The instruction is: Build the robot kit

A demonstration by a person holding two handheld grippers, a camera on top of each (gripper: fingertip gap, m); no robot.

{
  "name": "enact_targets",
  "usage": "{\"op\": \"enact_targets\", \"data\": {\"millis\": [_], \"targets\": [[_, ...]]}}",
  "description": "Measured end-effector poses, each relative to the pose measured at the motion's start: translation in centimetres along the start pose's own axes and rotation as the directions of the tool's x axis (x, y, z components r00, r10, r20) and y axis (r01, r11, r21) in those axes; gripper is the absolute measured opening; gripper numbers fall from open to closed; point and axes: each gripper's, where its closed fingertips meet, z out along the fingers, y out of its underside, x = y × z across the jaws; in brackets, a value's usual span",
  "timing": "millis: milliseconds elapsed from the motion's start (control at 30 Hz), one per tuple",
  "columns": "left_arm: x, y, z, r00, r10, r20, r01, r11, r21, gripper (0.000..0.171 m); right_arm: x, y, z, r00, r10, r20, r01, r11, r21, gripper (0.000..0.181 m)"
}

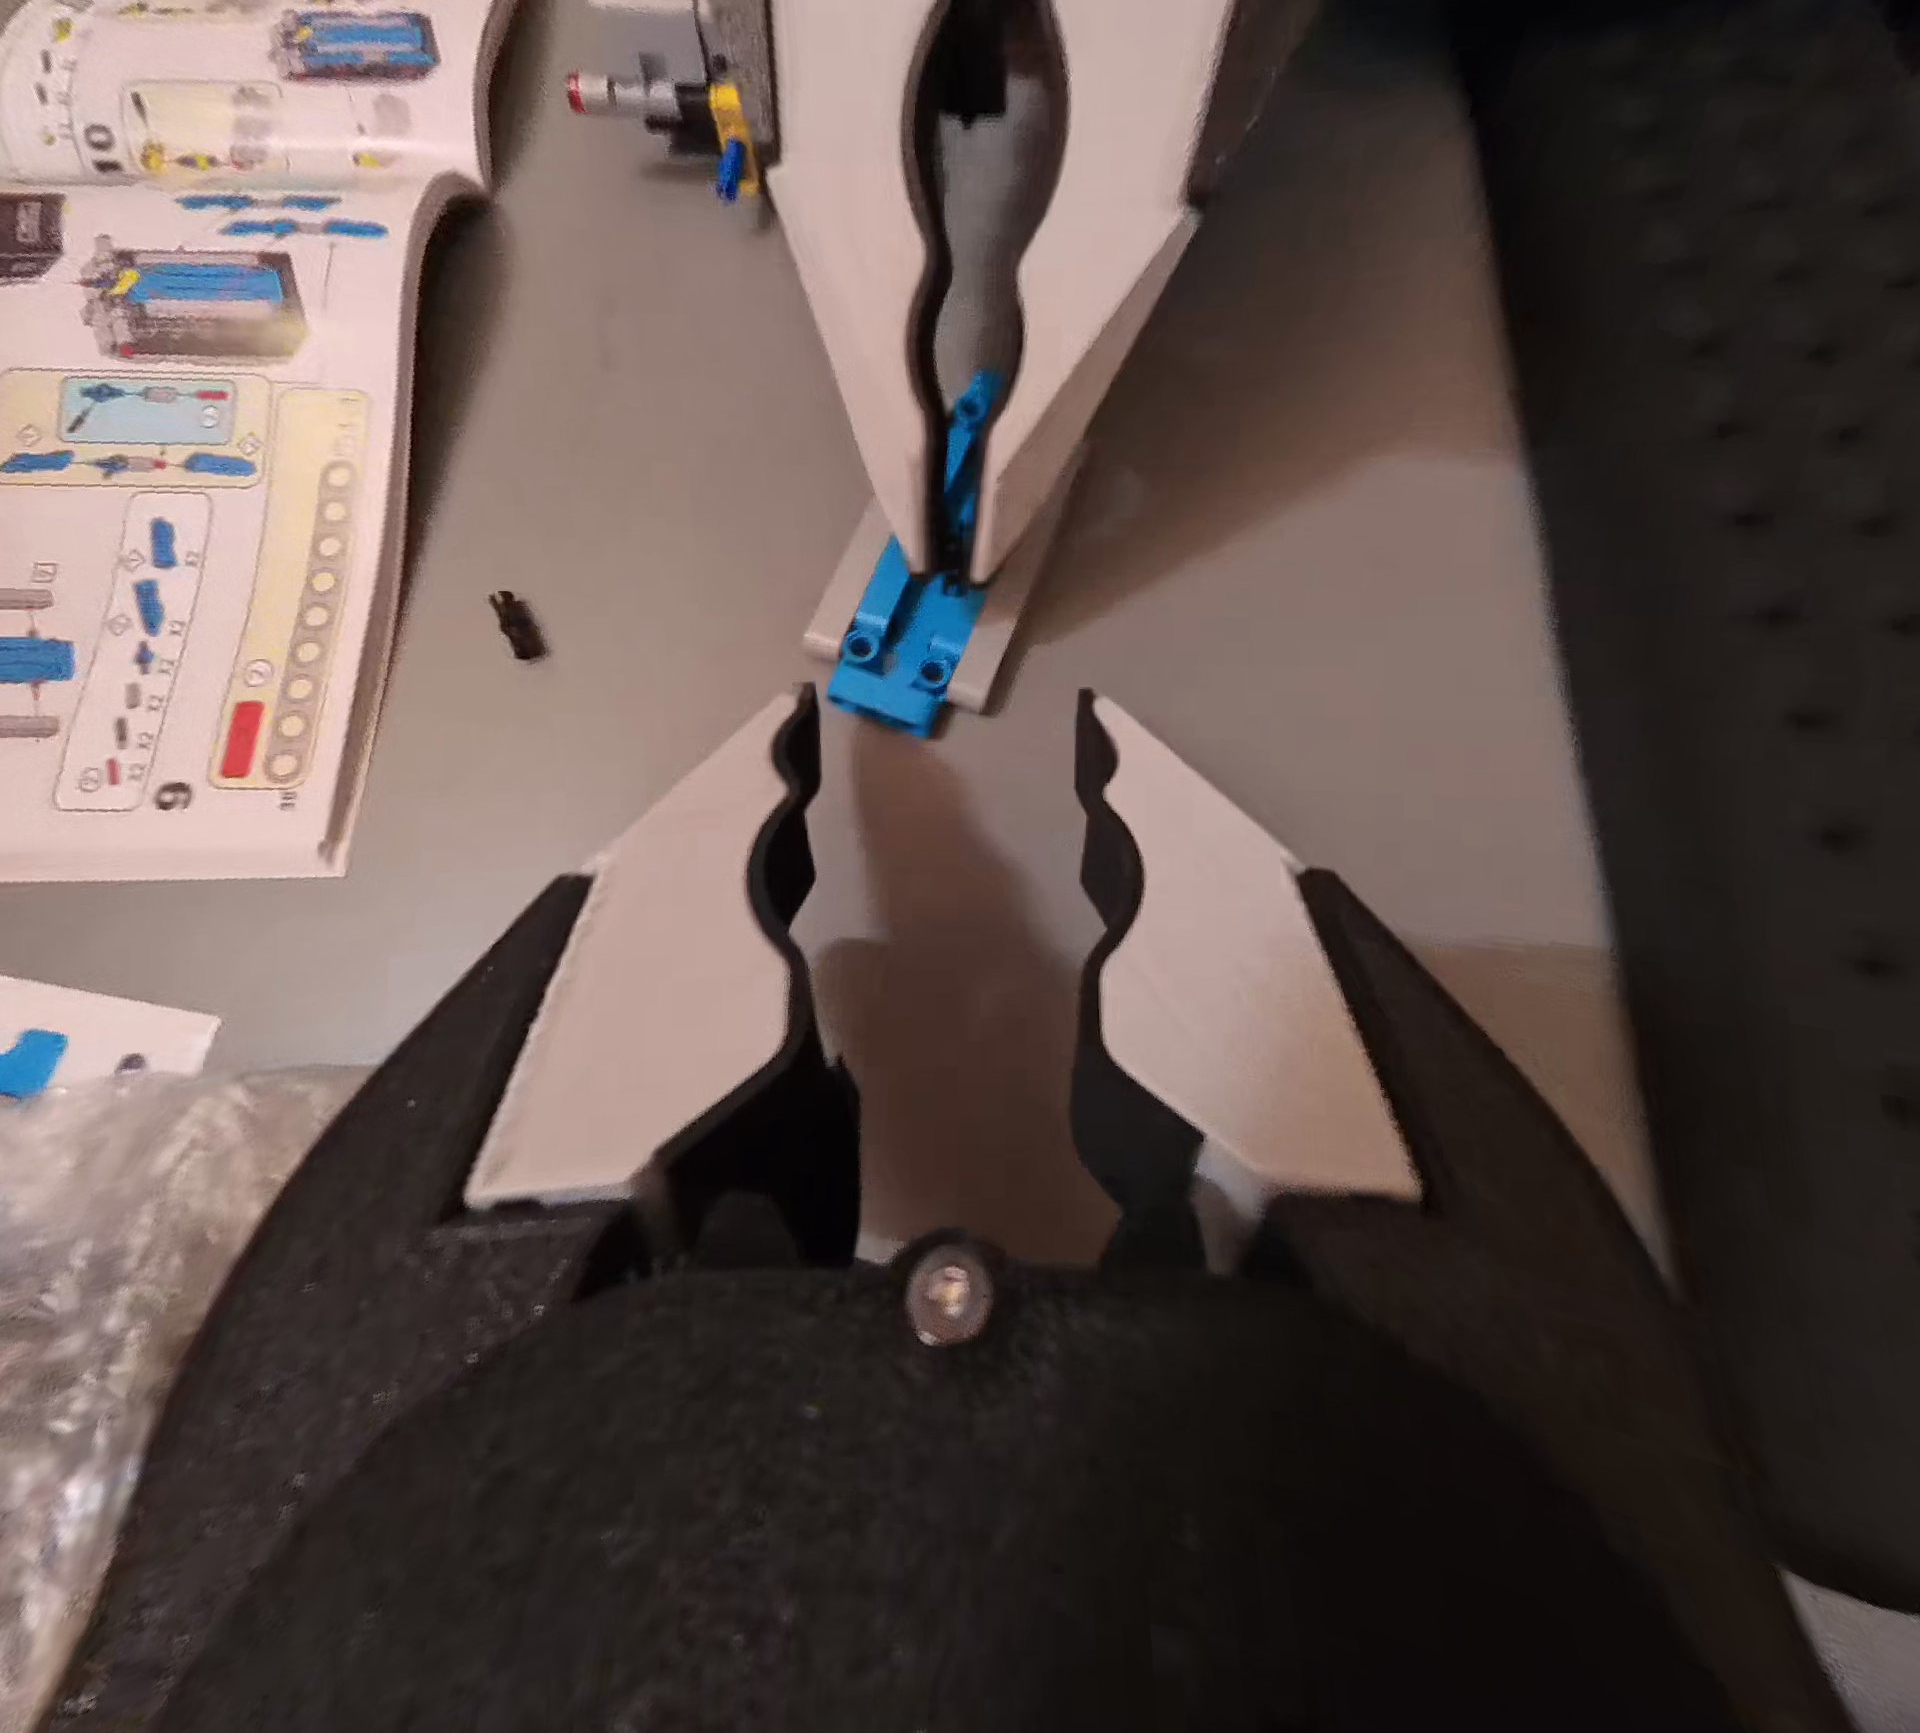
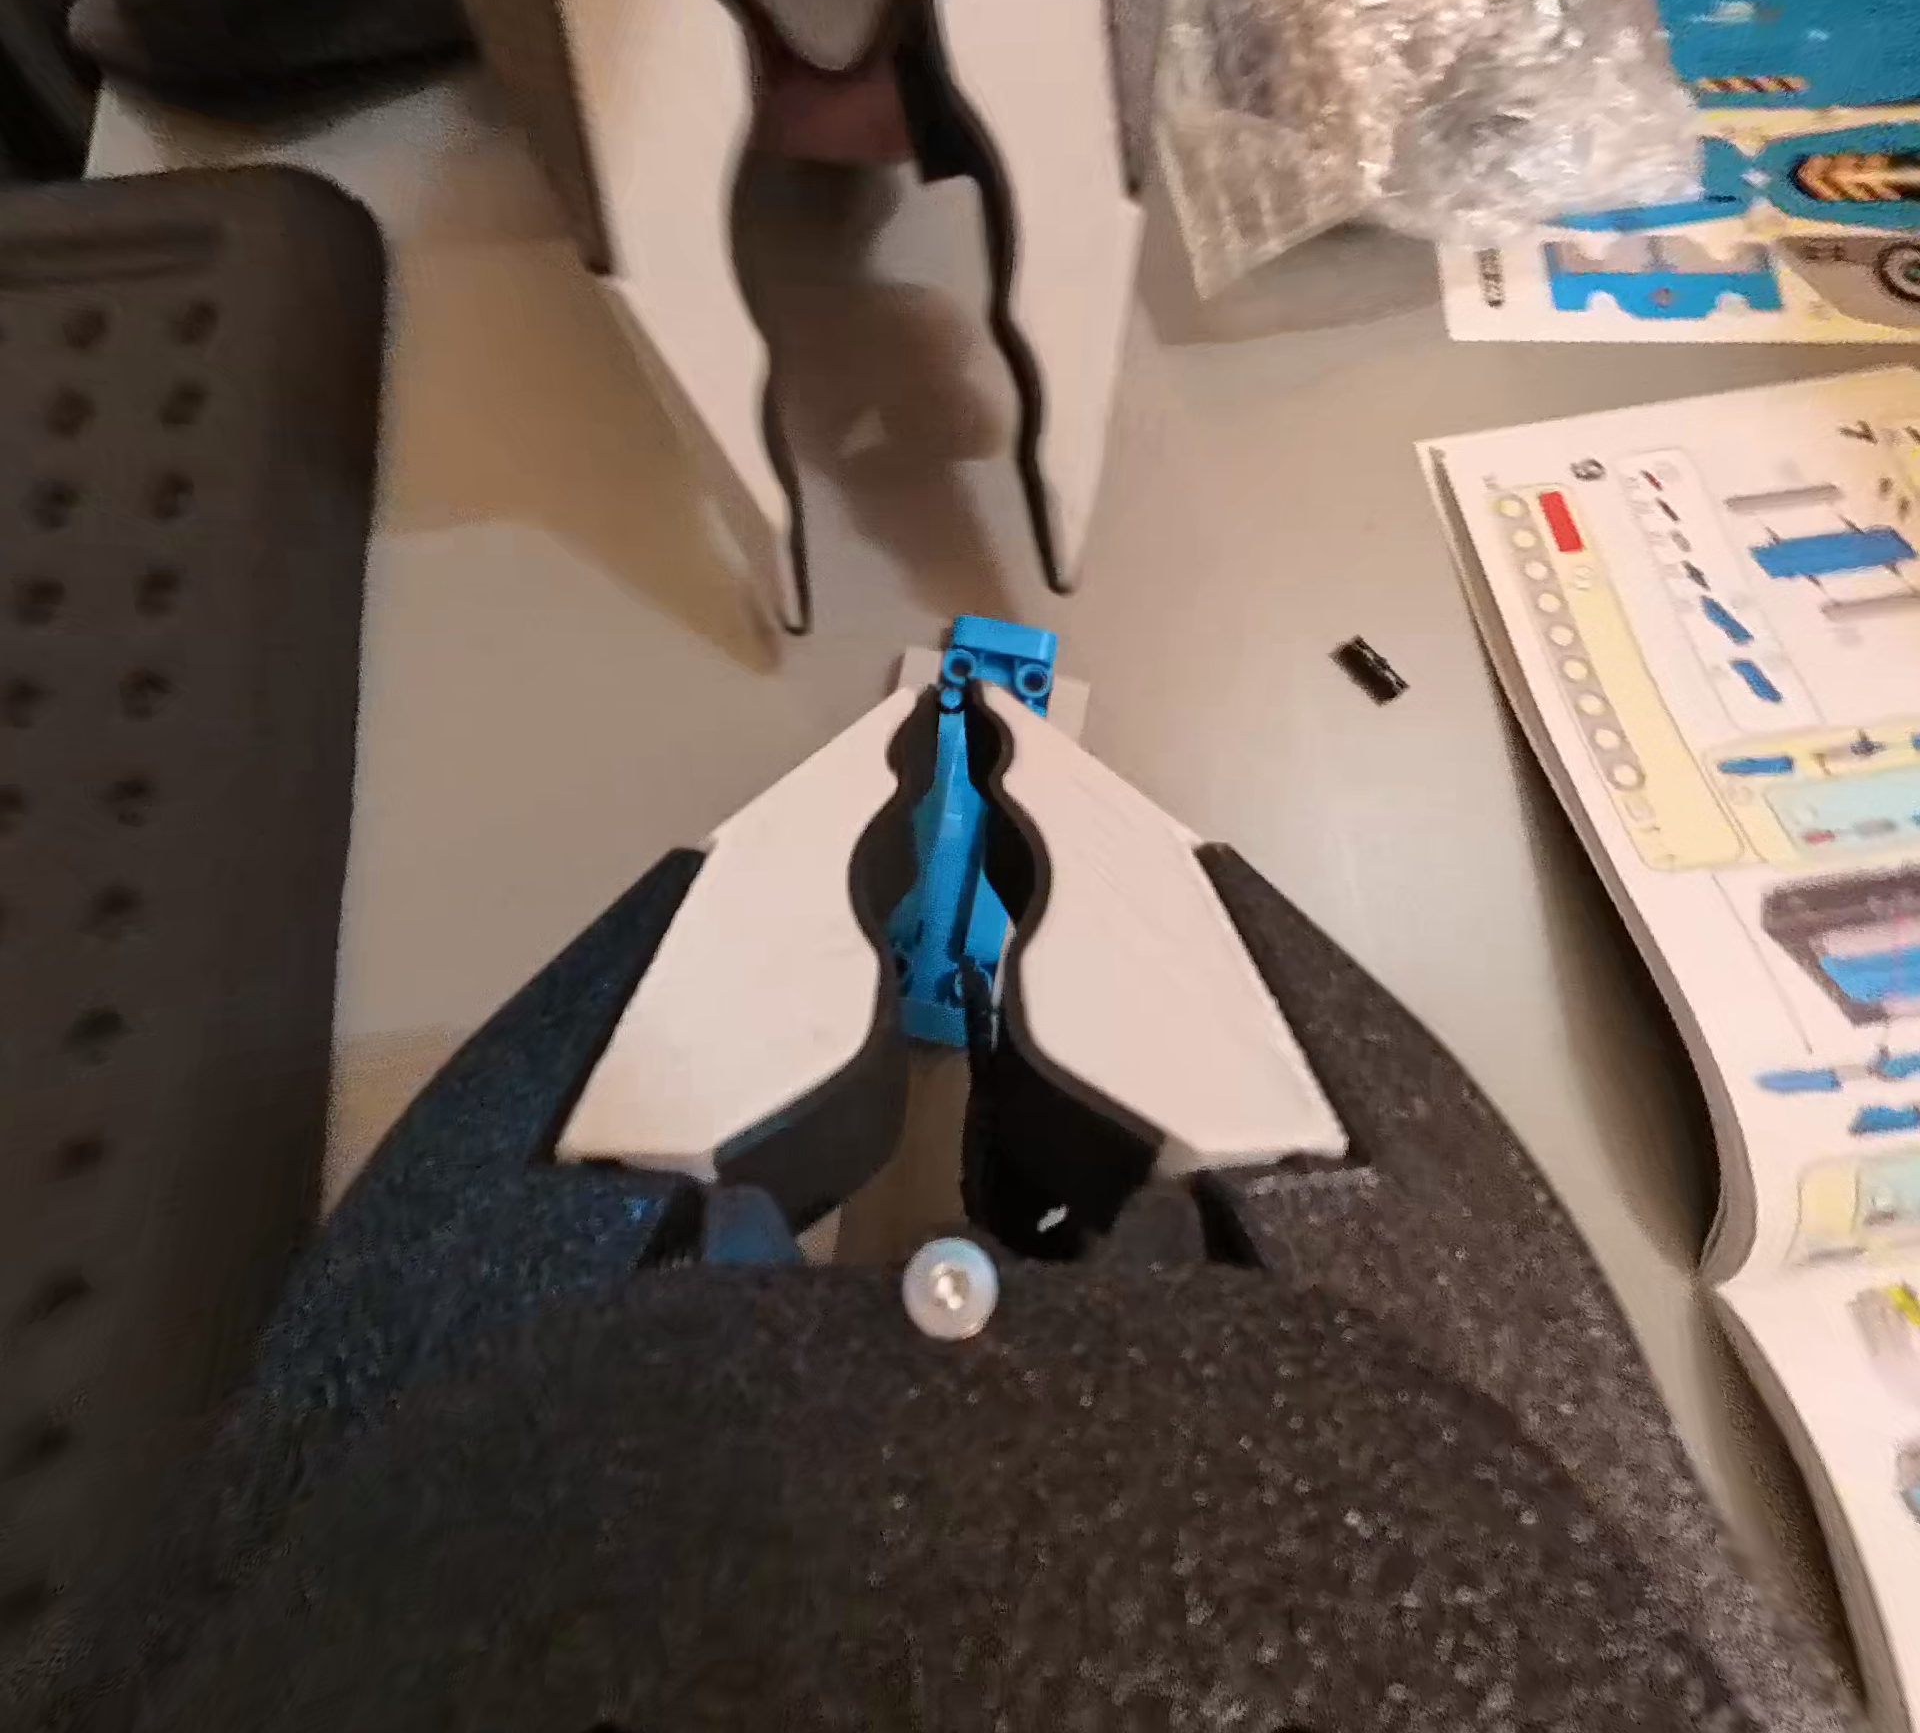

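Right gripper (image 2: 961, 696) clamps blue brick part (image 2: 951, 852) above table (image 2: 1247, 540), left gripper (image 1: 945, 707) wide open, empty, just beside its free end; light, rigid, slick plastic—grip flat sides.

Dim warm indoor light, soft shadows, motion blur throughout, wide-angle edge bending, perhaps overhead source

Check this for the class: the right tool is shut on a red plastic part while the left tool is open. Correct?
Not quite. The part in the right tool is blue, not red, as the right wrist view shows. The rest holds: the left tool is open.
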Motion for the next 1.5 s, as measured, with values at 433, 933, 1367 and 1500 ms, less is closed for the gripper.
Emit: {"op": "enact_targets", "data": {"millis": [433, 933, 1367, 1500], "targets": [[-0.9, 0.3, 1.8, 0.995, 0.032, -0.092, -0.038, 0.997, -0.066, 0.043, 0.2, -0.1, 2.0, 0.997, -0.069, 0.03, 0.072, 0.992, -0.104, 0.002], [-1.0, 0.3, 1.8, 0.995, 0.026, -0.092, -0.032, 0.998, -0.062, 0.041, 0.4, -0.3, 2.2, 0.996, -0.086, 0.032, 0.089, 0.99, -0.113, 0.003], [-1.0, 0.4, 1.7, 0.995, 0.021, -0.096, -0.027, 0.998, -0.061, 0.041, 0.1, -0.3, 2.2, 0.993, -0.096, 0.062, 0.101, 0.991, -0.089, 0.002], [-1.0, 0.4, 1.7, 0.995, 0.022, -0.096, -0.028, 0.998, -0.061, 0.041, 0.1, -0.1, 2.1, 0.994, -0.091, 0.067, 0.096, 0.992, -0.086, 0.002]]}}
